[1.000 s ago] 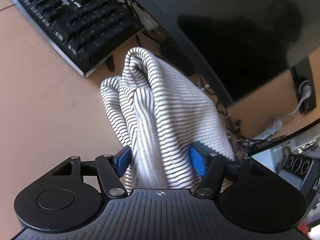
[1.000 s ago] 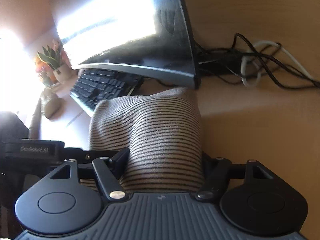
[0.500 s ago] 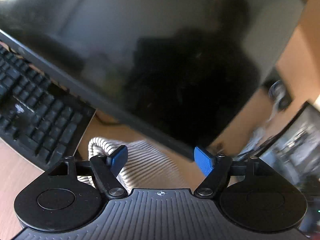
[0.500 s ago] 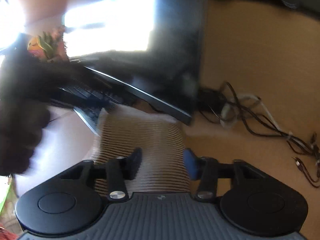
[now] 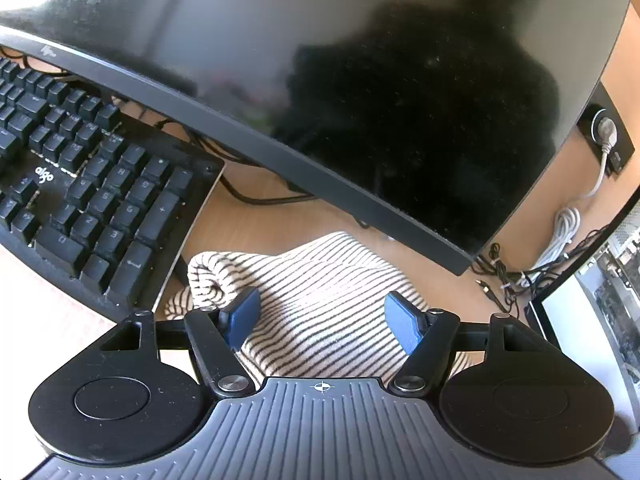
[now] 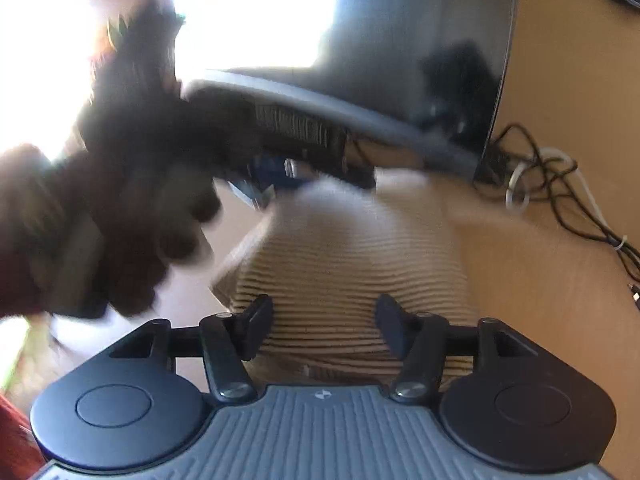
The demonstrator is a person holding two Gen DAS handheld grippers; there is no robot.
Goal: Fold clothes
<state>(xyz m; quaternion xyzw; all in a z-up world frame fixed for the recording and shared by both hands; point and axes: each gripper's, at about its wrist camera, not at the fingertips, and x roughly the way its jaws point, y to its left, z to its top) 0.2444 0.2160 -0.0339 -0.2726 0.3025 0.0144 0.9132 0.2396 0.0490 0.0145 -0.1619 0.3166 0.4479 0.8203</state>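
The striped garment [image 5: 320,304] lies bunched on the counter [image 5: 256,232] just near of the monitor [image 5: 360,80], both tongs [image 5: 320,316] [image 6: 324,328] opening astride it, gripping nothing, so your next reach could snag the keyboard [image 5: 88,200] or cables [image 6: 560,184].

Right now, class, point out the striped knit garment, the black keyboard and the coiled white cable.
Striped knit garment [image 5: 320,300], left wrist view, middle of the fabric.
Black keyboard [image 5: 92,196], left wrist view, number-pad keys.
Coiled white cable [image 5: 562,228], left wrist view, bundled loops.

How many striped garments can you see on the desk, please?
1: a striped garment lies bunched on the desk, right of the keyboard and below the monitor. Others may be out of view.
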